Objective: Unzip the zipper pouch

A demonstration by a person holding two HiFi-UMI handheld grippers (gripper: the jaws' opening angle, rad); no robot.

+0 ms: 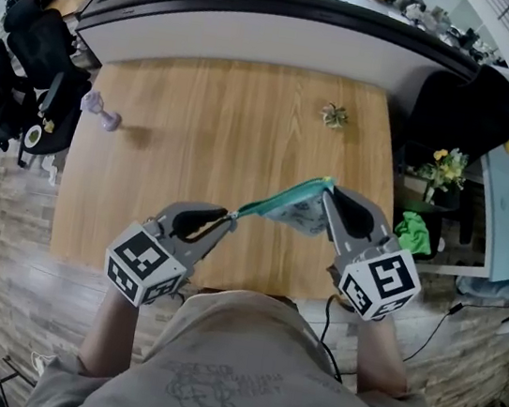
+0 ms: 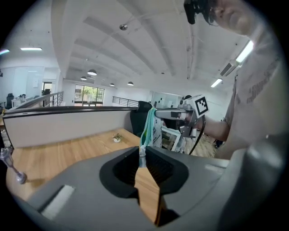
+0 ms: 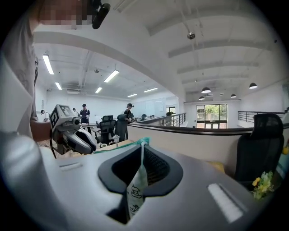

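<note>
The zipper pouch (image 1: 299,210), white with print and a teal zipper edge, hangs stretched in the air over the near part of the wooden table (image 1: 228,127). My left gripper (image 1: 231,213) is shut on the zipper pull (image 2: 142,154) at the teal strip's left end. In the left gripper view the pouch (image 2: 151,127) runs up from the left gripper (image 2: 142,159) to the right gripper (image 2: 157,113). My right gripper (image 1: 329,192) is shut on the pouch's far right corner. In the right gripper view the printed fabric (image 3: 135,191) sits pinched between the right gripper's (image 3: 142,148) jaws.
A small potted plant (image 1: 334,115) stands at the table's far right, and a purple glass-like object (image 1: 103,114) at its far left. A black chair (image 1: 463,110), yellow flowers (image 1: 445,166) and a green item (image 1: 413,233) are to the right of the table.
</note>
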